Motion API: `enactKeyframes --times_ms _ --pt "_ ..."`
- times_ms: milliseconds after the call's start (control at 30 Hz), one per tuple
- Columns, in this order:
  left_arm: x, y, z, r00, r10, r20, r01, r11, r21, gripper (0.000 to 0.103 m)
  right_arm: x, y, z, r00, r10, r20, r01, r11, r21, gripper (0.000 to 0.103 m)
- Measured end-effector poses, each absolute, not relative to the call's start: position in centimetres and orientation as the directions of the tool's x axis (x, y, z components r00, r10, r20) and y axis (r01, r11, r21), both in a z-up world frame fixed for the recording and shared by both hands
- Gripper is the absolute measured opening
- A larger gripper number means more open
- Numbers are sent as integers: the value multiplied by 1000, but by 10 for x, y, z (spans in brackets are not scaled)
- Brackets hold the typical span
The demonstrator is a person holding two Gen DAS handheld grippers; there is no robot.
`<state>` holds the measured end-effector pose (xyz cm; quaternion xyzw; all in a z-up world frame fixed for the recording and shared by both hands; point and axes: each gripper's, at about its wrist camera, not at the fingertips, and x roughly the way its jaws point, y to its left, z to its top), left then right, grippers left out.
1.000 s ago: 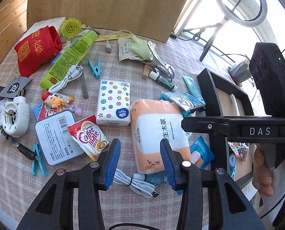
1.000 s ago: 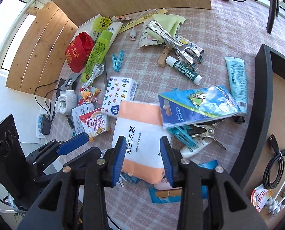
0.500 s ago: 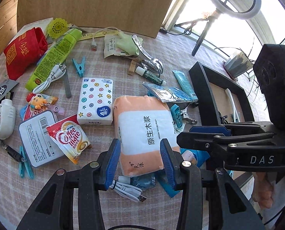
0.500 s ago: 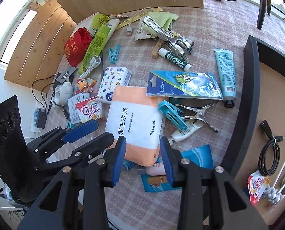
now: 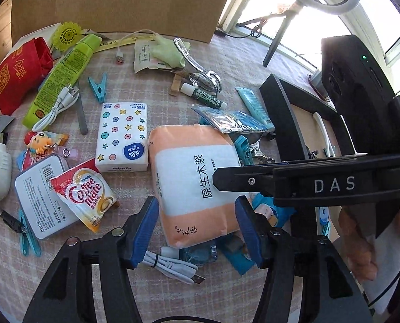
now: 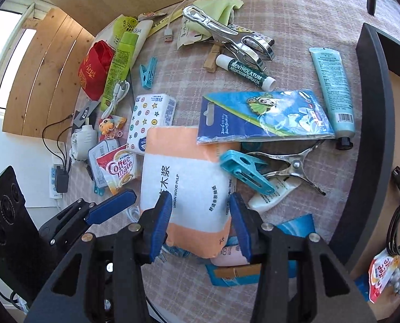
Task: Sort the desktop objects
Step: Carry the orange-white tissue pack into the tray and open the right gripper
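Observation:
An orange and white tissue pack [image 5: 197,183] lies in the middle of a cluttered table; it also shows in the right wrist view [image 6: 189,185]. My left gripper [image 5: 197,228] is open, its blue pads on either side of the pack's near end, just above it. My right gripper [image 6: 200,226] is open too, its pads astride the same pack from the right side. Its black body [image 5: 315,183] crosses the left wrist view over the pack.
Around the pack lie a star-printed tissue pack [image 5: 121,137], a Coffee mate sachet [image 5: 85,193], a white tin [image 5: 41,196], a white cable [image 5: 173,266], a blue packet [image 6: 264,115], clips [image 6: 245,172] and tubes [image 6: 331,88]. A black-framed tray [image 6: 374,123] stands on the right.
Both grippers have moved in toward the orange tissue pack, which now sits between both pairs of pads. Nothing on the table has moved.

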<state>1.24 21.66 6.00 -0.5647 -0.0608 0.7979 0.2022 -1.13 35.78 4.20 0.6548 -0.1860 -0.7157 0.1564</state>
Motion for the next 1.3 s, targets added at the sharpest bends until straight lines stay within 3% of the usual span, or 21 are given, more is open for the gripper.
enactKeyframes --times_ms 367,767,967,1300 --pt "11 216 53 -262 424 -867 -241 -899 -366 59 -10 339 46 -103 -437 -894 29 -899 436 50" --pt "33 224 119 -364 435 -824 -300 -892 -339 59 15 353 112 -223 -484 -846 78 -874 479 50" --pt "44 277 134 -331 481 -812 -409 -848 -336 59 47 407 133 -302 -436 -848 7 -890 455 50" --pt "83 417 138 -170 566 -807 -637 -688 -348 59 135 539 139 -397 -297 -869 -250 -875 413 50"
